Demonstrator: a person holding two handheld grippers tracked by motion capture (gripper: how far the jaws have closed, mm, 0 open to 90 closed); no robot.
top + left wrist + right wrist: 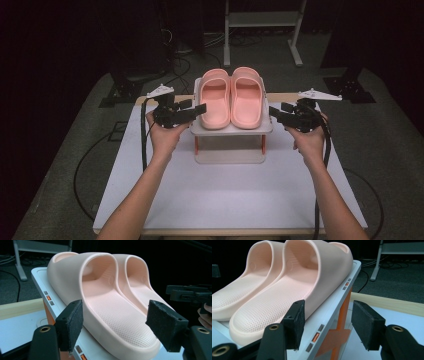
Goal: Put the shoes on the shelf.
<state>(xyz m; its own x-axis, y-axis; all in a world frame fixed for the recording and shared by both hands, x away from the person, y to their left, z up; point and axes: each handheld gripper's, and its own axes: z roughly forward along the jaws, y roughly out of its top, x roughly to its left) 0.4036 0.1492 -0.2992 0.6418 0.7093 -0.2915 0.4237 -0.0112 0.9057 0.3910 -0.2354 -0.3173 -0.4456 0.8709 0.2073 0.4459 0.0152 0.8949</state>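
High view: you flank the pink slippers [231, 97] on the small shelf rack [200, 129], one gripper per side. Left gripper view: left gripper [113, 325] spread astride the near slipper's heel, pads clear. Right gripper view: right gripper [327, 322] spread over the rack's edge, ungripped, likely backing off.

A lab-like recording space — dark surround, floor cables [95, 150], stand bases [116, 95] around a white table [240, 195].

Pink slippers [231, 97] on a small rack [231, 131], hand-held grippers either side
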